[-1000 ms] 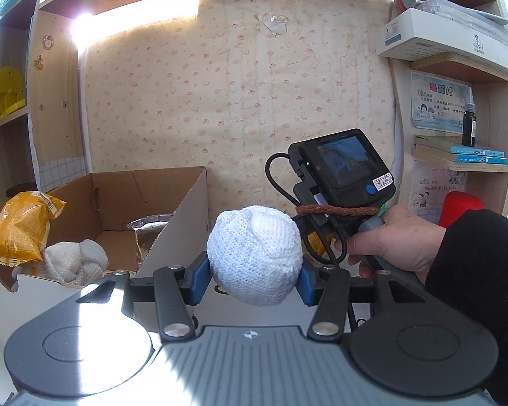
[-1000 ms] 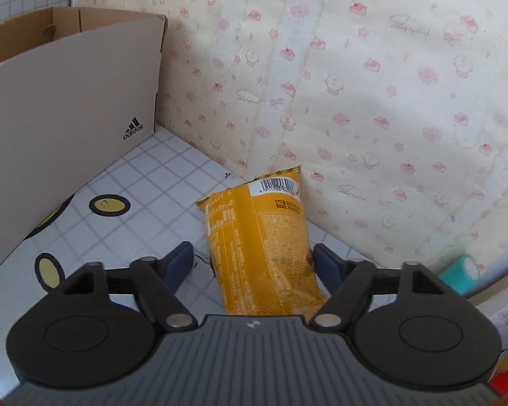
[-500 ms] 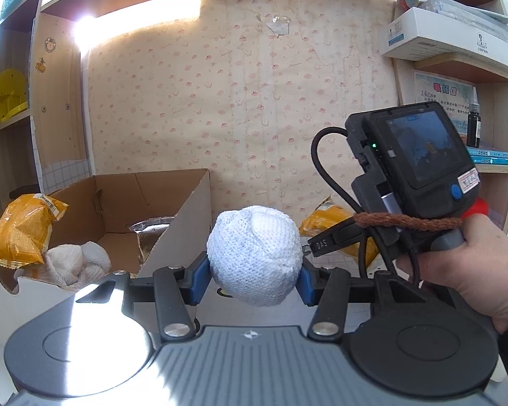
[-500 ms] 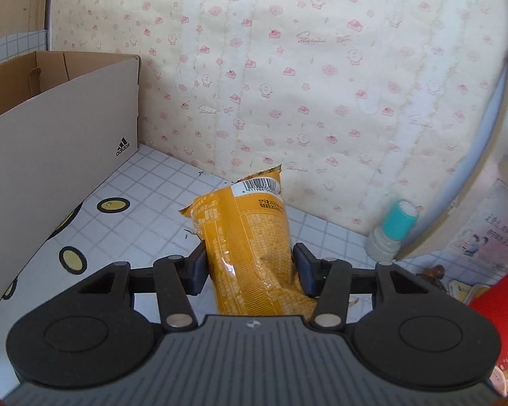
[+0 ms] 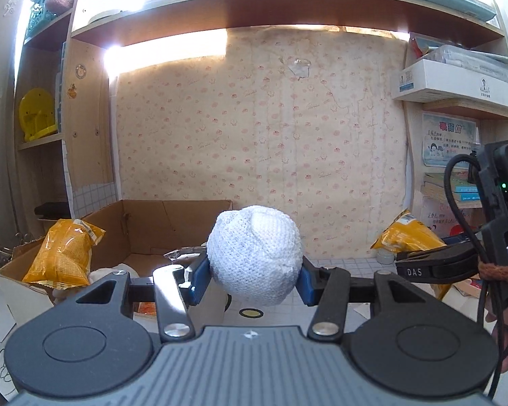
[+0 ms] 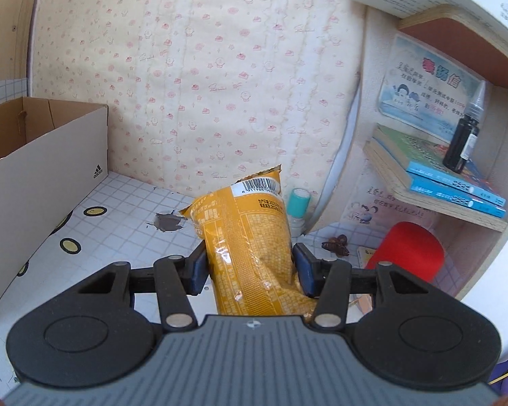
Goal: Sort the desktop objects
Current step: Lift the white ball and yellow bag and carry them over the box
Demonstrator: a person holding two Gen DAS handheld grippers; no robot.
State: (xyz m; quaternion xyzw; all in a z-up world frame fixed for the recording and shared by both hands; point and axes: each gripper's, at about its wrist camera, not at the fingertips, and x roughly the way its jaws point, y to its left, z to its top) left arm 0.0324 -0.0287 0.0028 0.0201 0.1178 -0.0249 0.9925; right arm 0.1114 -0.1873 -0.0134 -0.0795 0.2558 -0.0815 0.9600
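Carrying both picks: left gripper (image 5: 254, 270) clamps the white knit ball (image 5: 254, 254), right gripper (image 6: 250, 267) pinches the yellow snack bag (image 6: 250, 247); next, drop into cardboard box (image 5: 159, 226) at 10 o'clock.

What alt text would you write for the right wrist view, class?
The right gripper has its fingers clamped on a yellow snack bag above a tiled desk. A cardboard box stands at the left, a red cup at the right.
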